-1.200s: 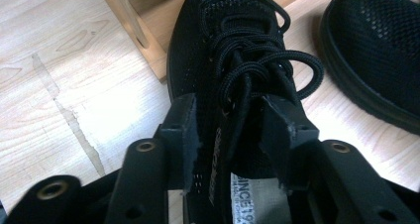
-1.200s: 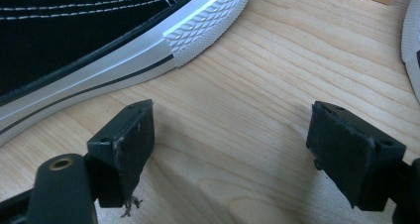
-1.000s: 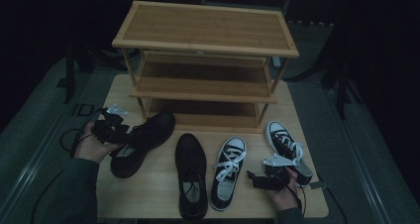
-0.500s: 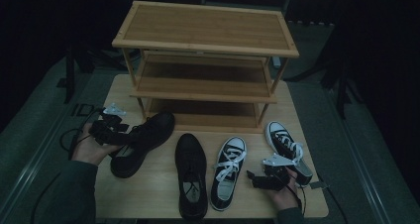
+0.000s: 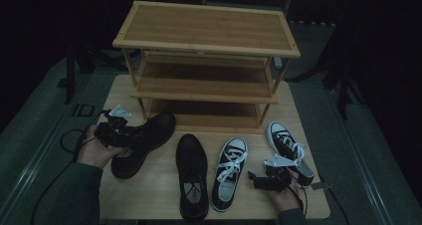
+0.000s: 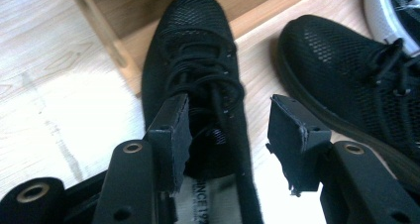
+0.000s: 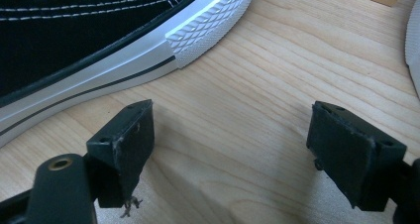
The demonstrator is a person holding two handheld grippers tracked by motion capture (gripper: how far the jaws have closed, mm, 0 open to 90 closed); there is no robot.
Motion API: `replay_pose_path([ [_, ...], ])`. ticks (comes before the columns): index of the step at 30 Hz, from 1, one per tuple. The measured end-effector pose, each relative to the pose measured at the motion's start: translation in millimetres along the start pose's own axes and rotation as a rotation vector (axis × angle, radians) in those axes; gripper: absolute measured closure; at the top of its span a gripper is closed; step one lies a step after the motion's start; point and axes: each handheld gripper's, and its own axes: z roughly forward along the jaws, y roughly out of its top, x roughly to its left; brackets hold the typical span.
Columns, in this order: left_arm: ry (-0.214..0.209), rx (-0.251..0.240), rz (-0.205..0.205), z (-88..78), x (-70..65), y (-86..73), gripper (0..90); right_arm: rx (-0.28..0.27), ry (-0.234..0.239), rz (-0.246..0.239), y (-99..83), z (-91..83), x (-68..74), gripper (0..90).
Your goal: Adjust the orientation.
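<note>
Left side of the table (image 5: 308, 110): the left gripper (image 5: 124, 133) sits over the heel end of a black mesh lace-up shoe (image 5: 144, 143), which lies angled with its toe towards the foot of the wooden shoe rack (image 5: 206, 51). In the left gripper view the jaws straddle the shoe's (image 6: 198, 75) collar: one pad (image 6: 171, 135) is inside the opening, over the insole, the other (image 6: 292, 130) outside the far wall. The jaws have just been closing, yet a gap remains on the outer side, so they are spread around the wall and I judge there is no pinch yet.

Next along, its mate, a second black shoe (image 5: 193, 172), lies flat with its toe to the rack, just beside the first but apart. Then a black-and-white canvas sneaker (image 5: 228, 172), and a matching sneaker (image 5: 288, 150) at the far right.

The right gripper (image 5: 259, 180) rests low between the two sneakers, jaws spread wide over bare wood, with nothing between them; the near sneaker's white rubber sole (image 7: 148, 50) passes just ahead of them.

Risks, as I judge them:
- A soft mesh wall could fold under the pads, leaving the grip shallow, so that the shoe slips or droops toe-down on lifting.
- The loose laces (image 6: 208, 92) lie near the inner pad and could snag.
- The toe sits close to the rack leg (image 6: 99, 30); a swing could knock it.
- A dangling heel may brush the neighbouring shoe.
</note>
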Motion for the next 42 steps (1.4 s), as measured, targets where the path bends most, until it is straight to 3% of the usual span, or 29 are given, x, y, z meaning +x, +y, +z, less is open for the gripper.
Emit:
replay_pose_path([
  [5,-0.017,-0.018,0.009,-2.4,-9.0,3.6,51.6,0.0,0.001,-0.001,0.0,0.0,0.1,18.6],
  [9,-0.027,-0.023,0.045,-5.6,-18.9,8.1,52.2,0.0,0.002,0.0,0.0,0.0,0.3,18.5],
  [16,-0.012,-0.018,0.084,-5.2,-34.0,12.4,48.5,0.0,0.002,-0.003,0.0,0.0,0.2,18.5],
  [21,-0.004,-0.022,0.087,-3.7,-39.7,13.3,47.7,0.0,0.002,-0.003,0.0,0.0,0.2,18.5],
  [30,-0.034,-0.016,0.094,2.7,-55.5,19.2,45.8,0.0,0.002,-0.004,0.0,0.0,0.3,18.6],
  [42,-0.056,0.001,0.14,4.7,-77.1,23.2,41.4,0.0,0.003,-0.004,0.0,0.0,0.4,18.5],
])
